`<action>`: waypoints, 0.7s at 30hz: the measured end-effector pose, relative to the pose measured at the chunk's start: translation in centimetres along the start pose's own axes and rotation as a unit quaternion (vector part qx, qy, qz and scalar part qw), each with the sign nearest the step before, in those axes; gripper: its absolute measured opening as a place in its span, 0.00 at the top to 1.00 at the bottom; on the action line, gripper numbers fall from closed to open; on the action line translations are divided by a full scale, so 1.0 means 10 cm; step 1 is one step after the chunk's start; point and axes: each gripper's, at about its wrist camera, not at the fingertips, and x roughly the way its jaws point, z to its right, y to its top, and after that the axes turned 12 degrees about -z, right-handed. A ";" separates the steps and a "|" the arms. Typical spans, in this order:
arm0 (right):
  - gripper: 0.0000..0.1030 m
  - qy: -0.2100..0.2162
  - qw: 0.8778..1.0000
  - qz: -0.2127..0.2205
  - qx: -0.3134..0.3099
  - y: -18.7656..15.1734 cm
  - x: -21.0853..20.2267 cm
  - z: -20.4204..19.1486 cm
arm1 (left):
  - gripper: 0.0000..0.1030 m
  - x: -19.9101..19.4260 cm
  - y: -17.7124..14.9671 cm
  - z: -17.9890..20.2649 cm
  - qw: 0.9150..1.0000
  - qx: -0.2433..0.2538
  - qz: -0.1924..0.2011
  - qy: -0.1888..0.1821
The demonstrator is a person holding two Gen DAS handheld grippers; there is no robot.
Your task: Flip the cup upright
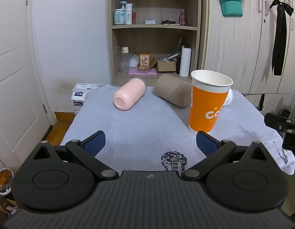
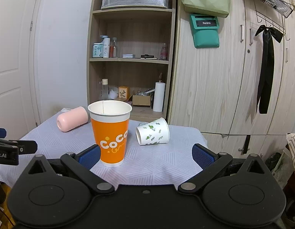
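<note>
- On my far left, the white door [image 1: 12, 72] stood beside the table, and a pack of tissues [image 1: 79, 93] sat just beyond the table's back left corner.
- The table [image 1: 139, 126] wore a pale grey patterned cloth with a dark guitar print [image 1: 173, 161] near its front edge.
- My left gripper [image 1: 150, 143] hovered low over the front of the table, its 2 blue-padded fingers [image 1: 96, 143] spread wide with nothing between them.
- Toward the back left, a pink cup [image 1: 128, 93] lay on its side, its base end turned toward my left camera.
- Just right of it, a brown cup [image 1: 172, 91] also lay on its side, angled across the cloth and apart from the pink one.
- The orange paper cup [image 2: 111, 133] stood upright on its base with the mouth open to the top, in front of the brown one; in my left view it sat just beyond the right finger, and in my right view just beside the left finger.
- Whether that left pad [image 2: 90, 156] actually touched the cup wall, I could not tell.
- My right gripper [image 2: 146, 155] was also spread wide and held nothing; the orange cup stood at the edge of its gap, not clamped.
- A white paper cup with green leaf print [image 2: 153, 132] lay on its side behind and to the right of the orange one, mouth facing left, apart from it.
- Behind the table I saw an open wooden shelf unit [image 2: 130, 61] and, further right, light wooden wardrobe doors [image 2: 214, 95] with a black ribbon [image 2: 266, 72] hanging on them.
</note>
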 end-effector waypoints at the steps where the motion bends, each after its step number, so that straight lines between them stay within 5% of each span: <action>1: 0.00 -0.001 1.000 0.000 0.001 0.00 0.00 0.00 | 0.00 0.00 0.00 0.00 1.000 0.000 -0.001 0.001; 21: 0.00 -0.007 1.000 0.003 0.009 -0.02 -0.03 0.03 | 0.00 -0.03 -0.02 0.05 0.999 0.003 0.003 0.052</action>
